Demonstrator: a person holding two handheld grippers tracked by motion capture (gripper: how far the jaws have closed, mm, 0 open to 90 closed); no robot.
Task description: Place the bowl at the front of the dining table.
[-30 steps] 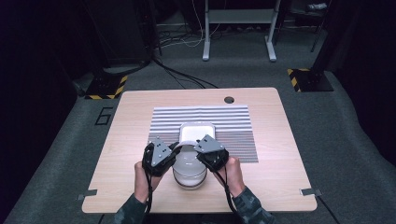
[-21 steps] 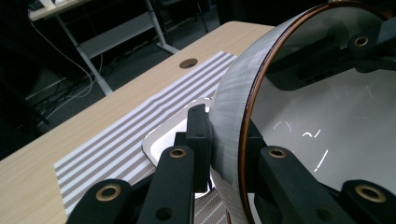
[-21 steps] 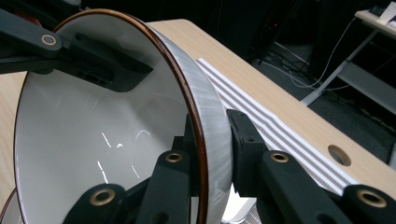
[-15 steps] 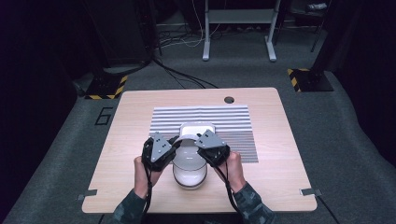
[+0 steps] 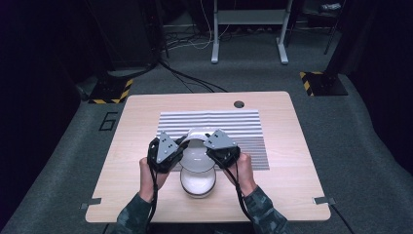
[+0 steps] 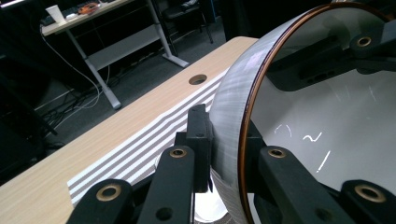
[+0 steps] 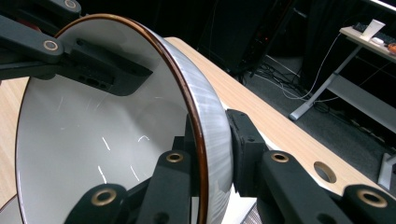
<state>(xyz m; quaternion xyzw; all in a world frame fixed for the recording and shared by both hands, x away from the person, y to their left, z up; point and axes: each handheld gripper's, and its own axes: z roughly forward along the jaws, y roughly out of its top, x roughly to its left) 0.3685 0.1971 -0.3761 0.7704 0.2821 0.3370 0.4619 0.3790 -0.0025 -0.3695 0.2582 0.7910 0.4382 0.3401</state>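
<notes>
A white bowl [image 5: 197, 157] with a thin brown rim hangs tilted between my two grippers, just above a second white bowl [image 5: 197, 184] that stands on the table near its front edge. My left gripper [image 5: 181, 153] is shut on the bowl's left rim, one jaw inside and one outside [image 6: 227, 149]. My right gripper [image 5: 213, 151] is shut on the opposite rim in the same way [image 7: 212, 149]. The left gripper view looks into the bowl's inside [image 6: 327, 121], with the right gripper [image 6: 336, 56] across it. The right gripper view shows the bowl [image 7: 93, 140] with the left gripper [image 7: 84, 60] beyond.
A grey-and-white striped mat [image 5: 243, 122] lies on the wooden table [image 5: 136, 126], with a white object [image 5: 196, 132] on it just behind the grippers. A cable hole [image 5: 238, 104] sits near the far edge. Beyond the table are desk legs, cables and dark floor.
Both grippers and the held bowl have risen slightly, so the bowl underneath now shows apart from it. Both grips are unchanged.
</notes>
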